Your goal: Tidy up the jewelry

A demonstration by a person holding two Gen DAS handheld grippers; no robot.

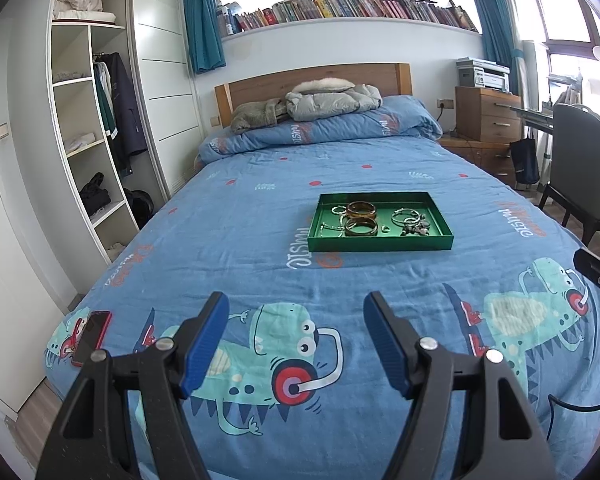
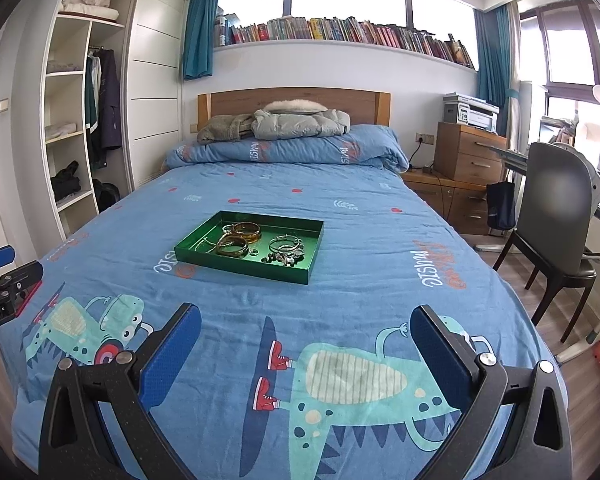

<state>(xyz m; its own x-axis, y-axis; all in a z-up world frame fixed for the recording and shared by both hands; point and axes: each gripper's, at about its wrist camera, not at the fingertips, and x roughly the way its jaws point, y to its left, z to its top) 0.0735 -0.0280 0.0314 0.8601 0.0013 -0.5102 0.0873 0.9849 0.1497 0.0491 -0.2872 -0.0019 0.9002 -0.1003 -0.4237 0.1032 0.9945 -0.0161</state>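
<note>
Item: green tray (image 1: 380, 242) of jewelry on the blue dinosaur bedspread (image 1: 260, 272), well ahead of both our tools

Contents, as far as we can tell: two amber bangles (image 1: 361, 218) touching each other near the tray's middle; thin silver bangles (image 1: 405, 216) to their right; a small ring (image 1: 385, 229) between the groups; a dark beaded piece (image 1: 415, 231) at the front right; fine silver chain or hoops (image 1: 334, 229) on the left, overlapping the amber pair

Tools: our left gripper (image 1: 296, 340) has its jaws spread wide and carries nothing; our right gripper (image 2: 306, 350) is likewise wide apart and empty. Both hover over the near end of the bed, short of the tray

Risks, in our judgement: the silver pieces lie tangled, so lifting one may drag its neighbours out; the ring is small and may slip from broad pads; the soft mattress could let the tray tip if we press on its rim

View differences: the left wrist view alone shows a red-cased phone (image 1: 92, 336) at the bed's near left edge; the right wrist view alone shows the tray's right wall at an angle and the chair (image 2: 556, 224) in full
</note>
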